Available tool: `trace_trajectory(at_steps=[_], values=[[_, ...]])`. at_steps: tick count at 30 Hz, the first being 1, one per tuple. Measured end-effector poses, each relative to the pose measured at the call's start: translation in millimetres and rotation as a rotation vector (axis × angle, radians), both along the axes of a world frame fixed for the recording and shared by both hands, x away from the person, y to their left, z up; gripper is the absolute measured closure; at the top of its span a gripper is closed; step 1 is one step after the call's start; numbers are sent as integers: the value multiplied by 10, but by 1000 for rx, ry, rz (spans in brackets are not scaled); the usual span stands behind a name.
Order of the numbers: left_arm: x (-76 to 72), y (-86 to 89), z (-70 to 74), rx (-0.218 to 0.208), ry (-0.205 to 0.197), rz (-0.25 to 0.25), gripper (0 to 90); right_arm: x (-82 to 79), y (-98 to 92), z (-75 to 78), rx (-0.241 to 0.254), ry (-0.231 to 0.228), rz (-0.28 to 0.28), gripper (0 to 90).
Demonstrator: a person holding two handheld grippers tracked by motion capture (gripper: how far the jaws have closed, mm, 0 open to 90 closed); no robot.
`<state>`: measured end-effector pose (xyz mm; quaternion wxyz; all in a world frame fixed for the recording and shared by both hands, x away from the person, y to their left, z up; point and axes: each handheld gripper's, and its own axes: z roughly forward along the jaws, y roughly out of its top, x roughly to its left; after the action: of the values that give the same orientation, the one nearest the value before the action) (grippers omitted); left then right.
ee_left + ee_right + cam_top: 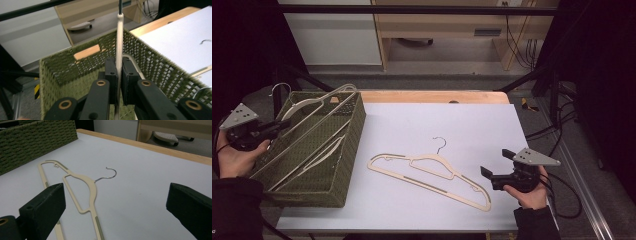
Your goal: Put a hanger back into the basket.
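A cream hanger (437, 160) with a wire hook lies flat on the white table top (422, 120), also seen in the right gripper view as the hanger (85, 185). My right gripper (496, 163) (115, 195) stands open just right of its lower end, jaws wide apart and holding nothing. At the left, a green woven basket (354, 135) (62, 67) holds a few cream hangers. My left gripper (284, 125) (119, 72) reaches over the basket's left rim and is shut on one cream hanger (312, 103) (119, 45), which stands on edge between the jaws.
The basket (32, 140) takes up the table's left side. A wooden table edge (432, 96) runs along the back. Beyond it stand a wooden shelf (437, 25) and a black frame bar. Cables (557, 130) trail off the right side.
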<state>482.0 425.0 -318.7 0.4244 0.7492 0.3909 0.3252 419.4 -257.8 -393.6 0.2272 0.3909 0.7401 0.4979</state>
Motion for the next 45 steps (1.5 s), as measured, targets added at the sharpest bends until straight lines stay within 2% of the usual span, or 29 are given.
trace_trajectory(at_steps=[6, 8, 9, 10, 17, 22, 26, 28, 29, 31, 32, 34, 37, 42, 45], values=[[12, 15, -114, 42, 36, 0, 843, 1, 0, -2, -1, 1, 2, 30], [17, 0, -210, 69, 46, 8, 843, -1, 4, -3, -2, 3, 2, 30], [17, 0, -210, 69, 46, 8, 843, -1, 4, -3, -2, 3, 3, 30], [21, -3, -283, 73, 49, 14, 843, -1, 4, -3, -2, 3, 3, 30], [49, 8, -560, 88, 71, 33, 842, -2, 10, -7, -2, 6, 3, 32], [49, 22, -649, 85, 78, 34, 843, 2, 10, -13, -11, 4, 8, 34], [31, 32, -695, 80, 111, 16, 842, -3, 11, -9, -7, 3, 9, 36], [31, 29, -714, 98, 149, -2, 842, -4, 13, -8, -3, 1, 6, 37], [32, 19, -731, 122, 168, -7, 843, -4, 12, -8, -2, 1, 7, 39], [29, 14, -741, 119, 178, -21, 837, -3, 14, -9, -2, 1, 7, 39], [21, -3, -741, 127, 196, -49, 831, -4, 12, -10, -5, 3, 12, 39], [15, -37, -740, 141, 213, -65, 820, -3, 20, -12, -3, 6, 7, 39], [6, -83, -747, 162, 236, -94, 779, -5, 24, -11, -4, 4, 10, 40], [-4, -144, -788, 167, 275, -133, 682, -5, 23, -12, -4, 5, 11, 41], [-8, -179, -811, 192, 288, -148, 615, -5, 26, -13, -4, 5, 12, 41]])
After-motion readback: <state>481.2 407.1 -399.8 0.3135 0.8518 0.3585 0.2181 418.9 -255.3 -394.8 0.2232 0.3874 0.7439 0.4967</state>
